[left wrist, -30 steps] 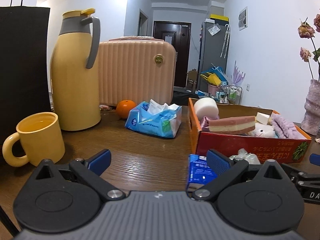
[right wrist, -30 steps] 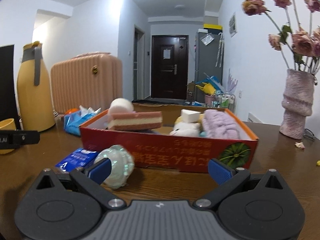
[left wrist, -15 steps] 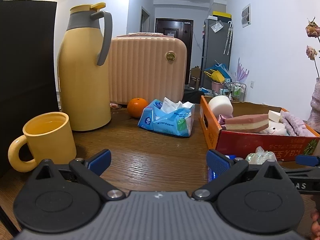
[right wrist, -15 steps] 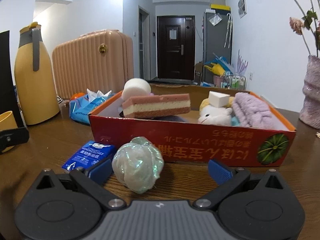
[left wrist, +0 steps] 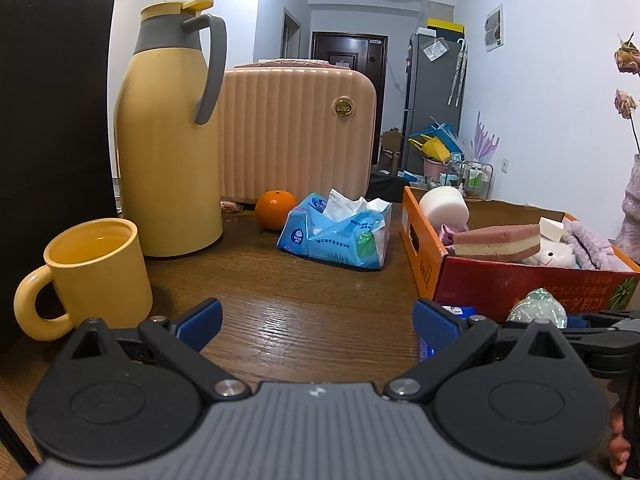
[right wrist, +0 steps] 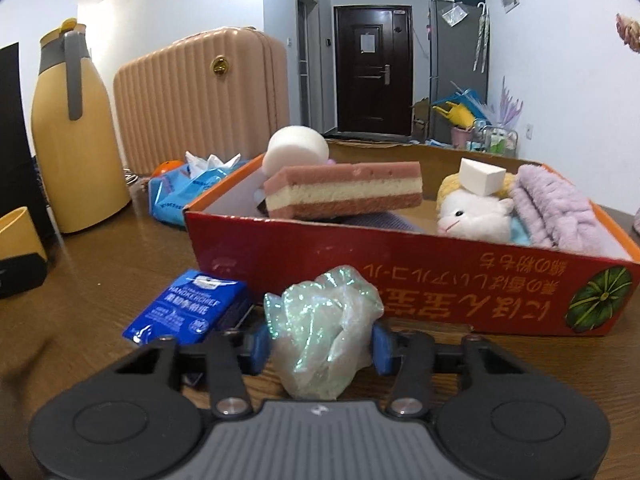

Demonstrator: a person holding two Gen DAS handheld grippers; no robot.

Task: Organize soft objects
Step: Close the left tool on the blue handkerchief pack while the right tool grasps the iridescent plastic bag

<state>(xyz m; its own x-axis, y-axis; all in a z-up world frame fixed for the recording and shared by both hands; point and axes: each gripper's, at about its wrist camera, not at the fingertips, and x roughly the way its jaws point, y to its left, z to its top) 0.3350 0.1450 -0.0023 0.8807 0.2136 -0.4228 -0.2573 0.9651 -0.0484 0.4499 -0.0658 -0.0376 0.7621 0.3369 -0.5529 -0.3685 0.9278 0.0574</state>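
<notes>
My right gripper (right wrist: 320, 342) is shut on a crumpled iridescent plastic ball (right wrist: 320, 328), low over the table just in front of the red cardboard box (right wrist: 400, 264). The box holds a pink-and-cream sponge (right wrist: 344, 188), a white round sponge (right wrist: 298, 146), a white plush toy (right wrist: 472, 214) and a lilac fluffy cloth (right wrist: 556, 208). A blue handkerchief pack (right wrist: 188, 306) lies left of the ball. My left gripper (left wrist: 316, 320) is open and empty over bare table; the box (left wrist: 500, 284) and ball (left wrist: 538, 312) lie to its right.
A yellow mug (left wrist: 92, 272), a yellow thermos jug (left wrist: 168, 140), a black bag (left wrist: 52, 120), a pink ribbed case (left wrist: 296, 132), an orange (left wrist: 276, 208) and a blue tissue pack (left wrist: 336, 236) stand on the wooden table. A vase (left wrist: 632, 208) is at the right.
My right gripper moved left to the plastic ball and closed on it. My left gripper shifted back and left, staying open.
</notes>
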